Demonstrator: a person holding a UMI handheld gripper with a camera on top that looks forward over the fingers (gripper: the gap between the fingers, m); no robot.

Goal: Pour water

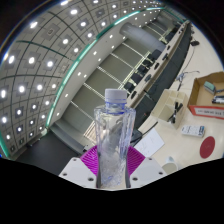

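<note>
Clear plastic fills the middle of our view: we see the water bottle [113, 135] standing upright between the fingers, its grey cap [116, 97] on and its long axis vertical. To its left a magenta pad [93, 160] shows against its lower side; the right pad is hidden behind it, so we judge the gripper [112, 170] clamped on it rather than see both contacts. Right of the bottle lie white papers [150, 143] on the table [175, 150], then a cardboard box [205, 96] farther off and a red disc [208, 146]. We spot no cup, so pouring would need tipping toward a vessel not visible.
</note>
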